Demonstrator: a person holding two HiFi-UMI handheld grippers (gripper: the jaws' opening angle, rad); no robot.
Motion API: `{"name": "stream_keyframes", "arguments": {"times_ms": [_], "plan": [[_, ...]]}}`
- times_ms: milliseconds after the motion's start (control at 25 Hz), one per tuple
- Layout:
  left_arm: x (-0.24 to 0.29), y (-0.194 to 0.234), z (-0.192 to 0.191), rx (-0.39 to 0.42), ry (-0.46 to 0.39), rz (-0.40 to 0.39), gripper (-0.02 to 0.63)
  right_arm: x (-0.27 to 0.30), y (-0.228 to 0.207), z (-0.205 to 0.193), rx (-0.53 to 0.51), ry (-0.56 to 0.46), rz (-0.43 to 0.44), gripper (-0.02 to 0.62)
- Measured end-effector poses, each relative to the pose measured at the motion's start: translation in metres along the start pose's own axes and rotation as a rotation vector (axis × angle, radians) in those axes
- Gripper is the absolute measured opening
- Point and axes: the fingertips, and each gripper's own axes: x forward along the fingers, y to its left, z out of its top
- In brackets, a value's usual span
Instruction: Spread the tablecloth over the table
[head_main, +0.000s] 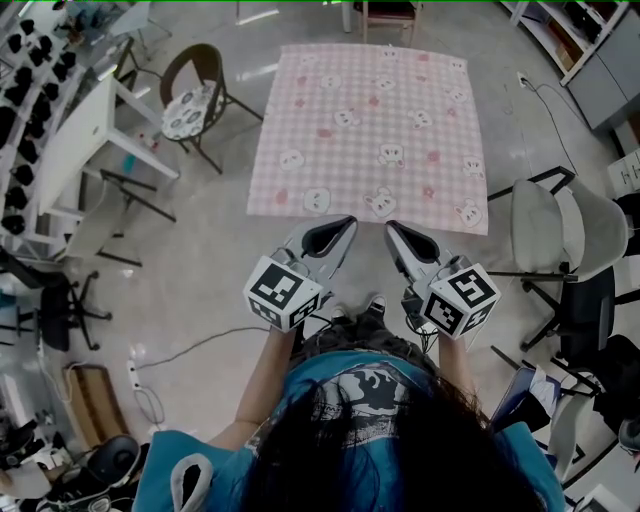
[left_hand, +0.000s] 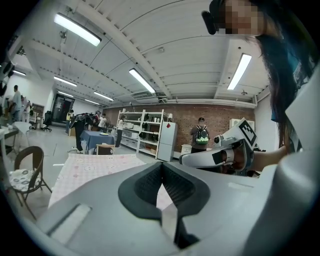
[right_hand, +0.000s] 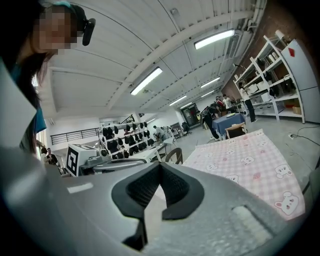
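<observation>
— Tablecloth (head_main: 370, 125), where is it?
— In the upper middle of the head view, spread flat and smooth. It is pink and checked, with small bear faces.
— And the grippers?
— Just below its near edge, the left gripper (head_main: 345, 223) and the right gripper (head_main: 392, 229) both have their jaws closed, with nothing between them.

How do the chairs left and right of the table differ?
The left chair has a brown curved frame and patterned seat; the right chair is plain pale grey on black legs. The left chair stands by the tablecloth's far half, the right chair by its near corner. Both are empty.
</observation>
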Motion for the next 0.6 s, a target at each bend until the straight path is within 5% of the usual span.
{"name": "stream_keyframes", "arguments": {"times_ms": [600], "plan": [[0.002,-0.008,-0.009,0.0,0.016,-0.02,0.015,0.0,-0.001,-0.014,0.001,0.025,0.002,0.002]]}}
